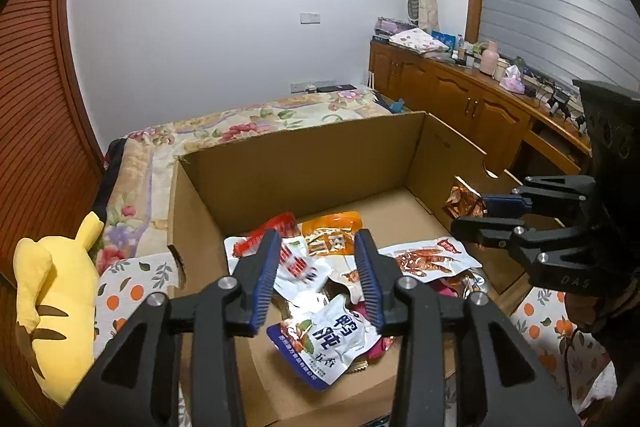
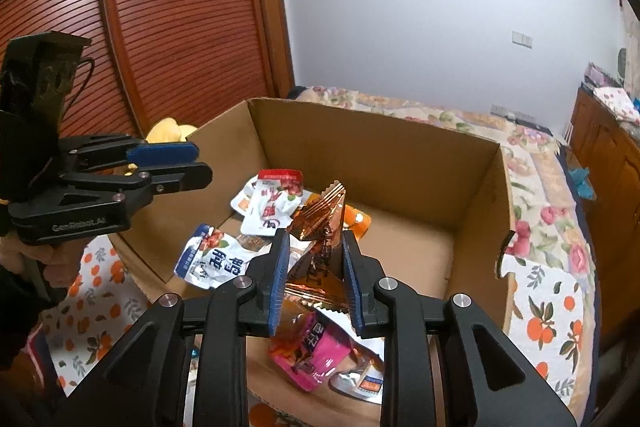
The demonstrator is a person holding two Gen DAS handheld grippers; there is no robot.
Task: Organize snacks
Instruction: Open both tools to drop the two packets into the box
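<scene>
An open cardboard box [image 1: 304, 135] stands on the bed with several snack packets on its floor. My left gripper [image 1: 317, 239] hangs over the box with its jaws open and nothing between the blue pads. Just below it is a white-and-blue packet [image 1: 324, 339] on top of the pile; whether it rests or is in the air I cannot tell. My right gripper [image 2: 315, 239] is shut on a crinkled copper foil packet [image 2: 320, 223], above the box [image 2: 360, 155]. From the right wrist, the left gripper [image 2: 202, 165] shows at the box's left wall, above the white-and-blue packet [image 2: 212, 259].
A yellow plush toy [image 1: 52, 299] lies left of the box. Flowered bedding [image 1: 240, 123] stretches behind it, and an orange-print cloth [image 2: 540, 307] lies under the box. A wooden cabinet [image 1: 480, 99] crowded with bottles runs along the right, and a slatted wooden door [image 2: 180, 7] is at the left.
</scene>
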